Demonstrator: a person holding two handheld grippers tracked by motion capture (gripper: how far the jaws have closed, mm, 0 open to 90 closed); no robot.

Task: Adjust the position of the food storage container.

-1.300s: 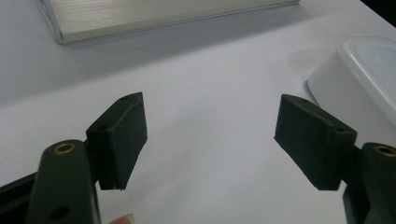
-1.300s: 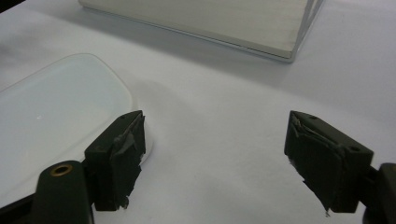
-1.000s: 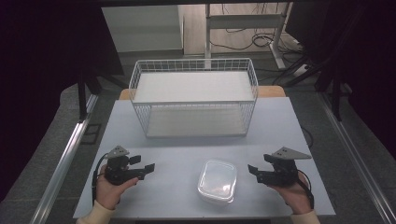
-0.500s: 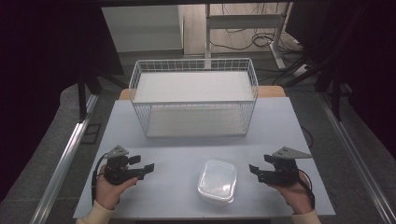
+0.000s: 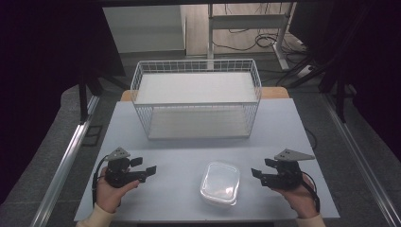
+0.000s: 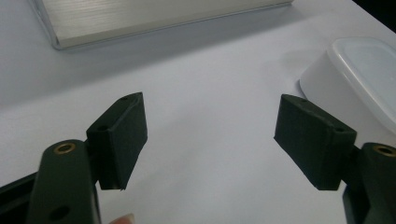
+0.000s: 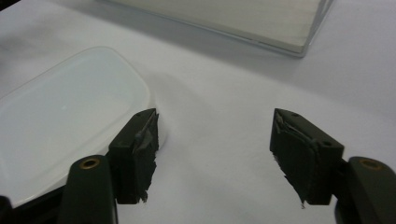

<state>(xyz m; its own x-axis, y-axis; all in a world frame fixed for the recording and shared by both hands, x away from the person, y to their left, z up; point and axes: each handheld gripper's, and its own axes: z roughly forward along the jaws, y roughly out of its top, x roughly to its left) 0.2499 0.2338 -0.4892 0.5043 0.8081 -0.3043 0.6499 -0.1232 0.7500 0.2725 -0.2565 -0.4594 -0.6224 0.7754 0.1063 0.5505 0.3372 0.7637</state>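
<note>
Clear lidded container [image 5: 220,183] sits on the surface [image 5: 179,151] near the front edge, between the two hands, closer to the right one. Left hand-held gripper [image 5: 144,169] is held just above the surface to the container's left, jaws spread wide, nothing between them; in the left gripper view the container [image 6: 359,79] lies ahead and off to one side, no contact. Right hand-held gripper [image 5: 257,171] is just beside the container's right edge, jaws released with nothing between them, though they have just been closing a little. White wire basket [image 5: 196,99] stands at the back of the surface, well apart from both.
</note>
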